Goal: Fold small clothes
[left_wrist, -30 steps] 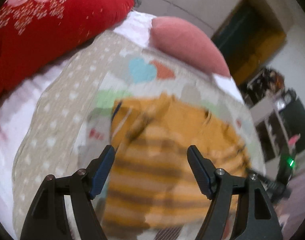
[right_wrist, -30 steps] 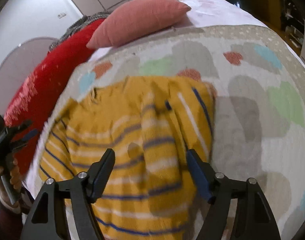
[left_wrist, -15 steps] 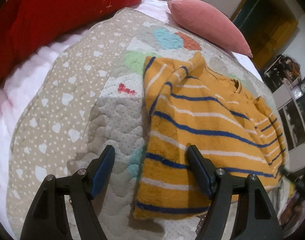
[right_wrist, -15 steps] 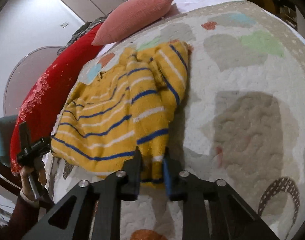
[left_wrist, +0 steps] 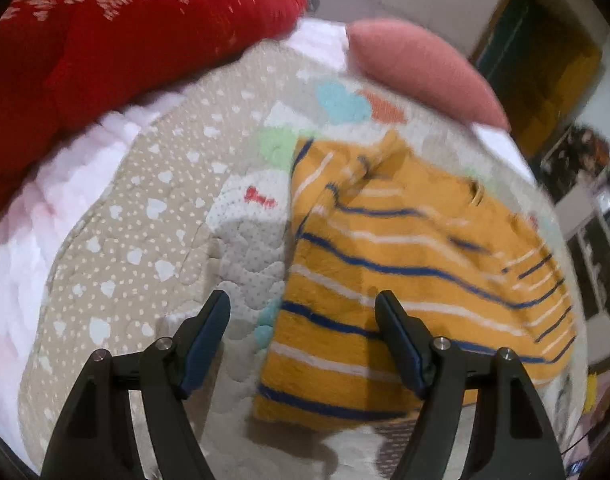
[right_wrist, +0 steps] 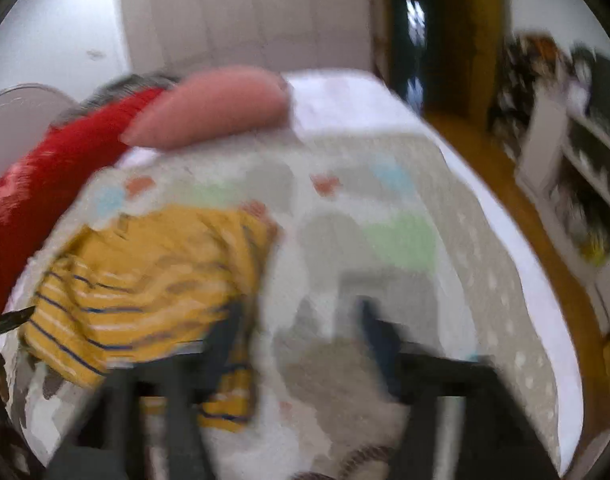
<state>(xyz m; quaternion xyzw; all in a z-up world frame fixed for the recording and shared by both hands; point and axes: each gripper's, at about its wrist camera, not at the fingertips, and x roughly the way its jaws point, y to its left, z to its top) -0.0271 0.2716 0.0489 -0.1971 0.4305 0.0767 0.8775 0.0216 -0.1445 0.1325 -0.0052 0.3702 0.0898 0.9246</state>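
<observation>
A small yellow sweater with blue and white stripes (left_wrist: 405,264) lies folded in on a quilted mat (left_wrist: 137,232) on the bed. My left gripper (left_wrist: 303,312) hovers open over the sweater's near left edge, nothing between its fingers. In the blurred right wrist view the sweater (right_wrist: 153,276) lies to the left. My right gripper (right_wrist: 297,320) stands above the mat beside the sweater's right edge; its jaws are opening and nothing is between them.
A big red cushion (left_wrist: 117,40) and a pink pillow (left_wrist: 421,68) lie at the head of the bed. The pink pillow (right_wrist: 213,106) shows in the right wrist view too. A wooden floor (right_wrist: 517,208) and white shelves (right_wrist: 577,184) lie right of the bed.
My right gripper was shut on the sweater's hem half a second ago; it has let go, opened and risen, swinging right. My left gripper has sunk a little toward the sweater.
</observation>
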